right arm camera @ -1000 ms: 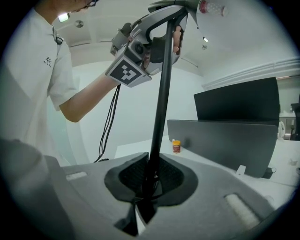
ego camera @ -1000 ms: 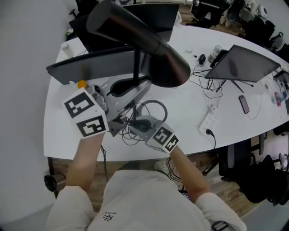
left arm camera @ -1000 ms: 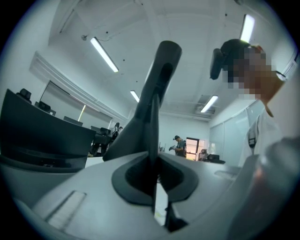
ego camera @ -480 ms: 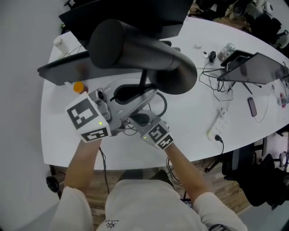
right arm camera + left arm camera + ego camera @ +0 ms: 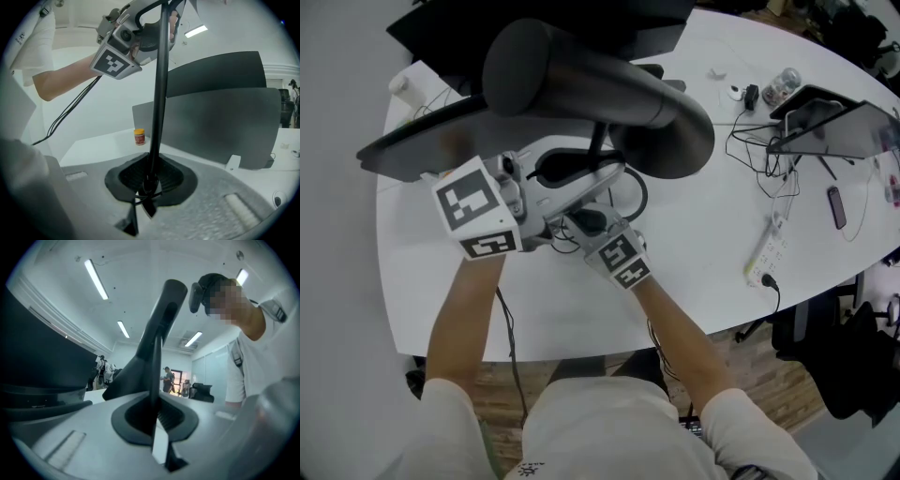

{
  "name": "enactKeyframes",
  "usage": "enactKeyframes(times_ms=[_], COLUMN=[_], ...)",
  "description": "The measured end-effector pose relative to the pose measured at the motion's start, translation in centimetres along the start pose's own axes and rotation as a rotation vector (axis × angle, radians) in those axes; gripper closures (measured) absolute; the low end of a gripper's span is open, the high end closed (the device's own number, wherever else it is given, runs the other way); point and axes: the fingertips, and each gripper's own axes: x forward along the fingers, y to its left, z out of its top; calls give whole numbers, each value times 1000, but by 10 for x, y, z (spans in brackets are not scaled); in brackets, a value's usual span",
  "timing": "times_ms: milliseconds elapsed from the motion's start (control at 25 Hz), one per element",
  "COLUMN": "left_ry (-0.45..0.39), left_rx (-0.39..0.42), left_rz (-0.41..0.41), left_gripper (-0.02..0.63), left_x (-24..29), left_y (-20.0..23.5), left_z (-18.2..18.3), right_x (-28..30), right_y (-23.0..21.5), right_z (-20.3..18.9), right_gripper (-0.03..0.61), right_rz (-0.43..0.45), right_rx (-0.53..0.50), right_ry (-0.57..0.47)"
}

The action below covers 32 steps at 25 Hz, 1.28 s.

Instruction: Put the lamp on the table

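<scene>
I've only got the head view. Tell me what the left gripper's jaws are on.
Observer: The left gripper is shut on the thin lamp pole, which runs up beside the dark shade.
Operator: Now report the right gripper.
Observer: The right gripper is shut on the same pole. Its view shows the pole rising to the left gripper above, so the right grip is the lower one.
Operator: Say what stands behind the pole in that view.
Observer: A small orange-lidded jar stands on the white table, in front of a dark monitor.
</scene>
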Motion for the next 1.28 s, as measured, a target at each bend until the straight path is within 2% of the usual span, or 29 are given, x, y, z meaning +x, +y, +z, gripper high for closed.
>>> enactKeyframes(times_ms=[320, 640, 920, 1280], left_ry=[36, 69, 66, 50], left_rx=[-50, -49, -53, -35], left_rz=[-36, -79, -40, 82], left_gripper=[595, 592, 583, 578], left_x=[3, 5, -3, -15], left_y=[32, 42, 60, 83], left_z=[-31, -37, -37, -38], right_x=[29, 46, 63, 85], right_y=[-26, -35, -48, -62], right_z=[-24, -24, -21, -20], right_gripper=[532, 532, 533, 534], right_rz=[-65, -86, -102, -130], right_rx=[26, 57, 71, 95], right_ry=[47, 40, 48, 78])
